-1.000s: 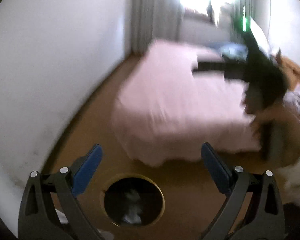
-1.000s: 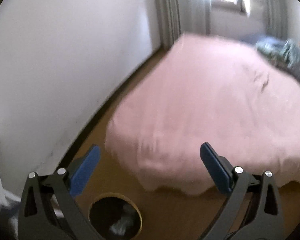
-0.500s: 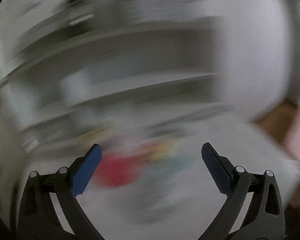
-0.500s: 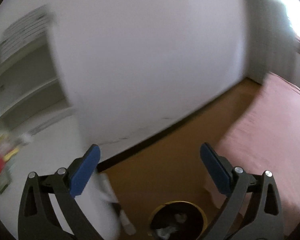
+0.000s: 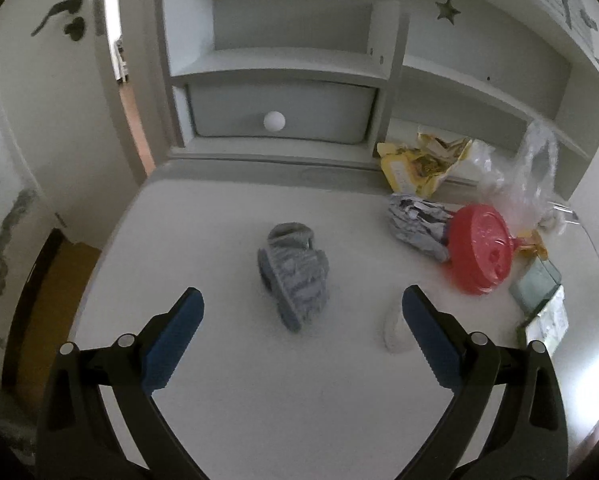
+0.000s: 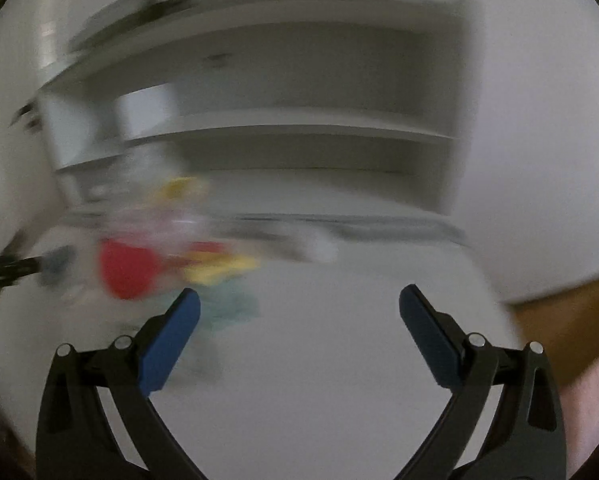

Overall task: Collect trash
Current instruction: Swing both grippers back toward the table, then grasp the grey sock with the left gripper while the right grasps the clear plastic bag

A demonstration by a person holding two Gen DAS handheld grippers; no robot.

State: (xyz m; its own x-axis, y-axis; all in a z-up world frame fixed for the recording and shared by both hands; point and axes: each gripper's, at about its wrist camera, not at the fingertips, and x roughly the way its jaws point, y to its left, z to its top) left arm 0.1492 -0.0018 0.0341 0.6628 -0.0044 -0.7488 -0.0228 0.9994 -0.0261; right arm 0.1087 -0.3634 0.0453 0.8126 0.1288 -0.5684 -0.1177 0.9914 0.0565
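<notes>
A crumpled grey wad (image 5: 295, 270) lies on the white desk (image 5: 227, 360), just ahead of my open left gripper (image 5: 299, 316), between its fingers' line. A small white scrap (image 5: 393, 330) sits by the right fingertip. Further right lie crumpled grey paper (image 5: 415, 222), a red lid (image 5: 479, 250), a yellow wrapper (image 5: 423, 160) and a clear plastic bag (image 5: 531, 172). The right wrist view is blurred: my right gripper (image 6: 299, 314) stands open and empty above the desk, with the red lid (image 6: 125, 272) and yellow scraps (image 6: 219, 270) to its left.
A white shelf unit with a drawer (image 5: 279, 110) stands at the desk's back. A green packet (image 5: 539, 288) lies at the right edge. An open door (image 5: 51, 80) and brown floor (image 5: 51, 296) lie left of the desk.
Both views have swung from the pink bed and floor bin round to the desk. The left view has steadied on the trash; the right one still smears. Both grippers stay open.
</notes>
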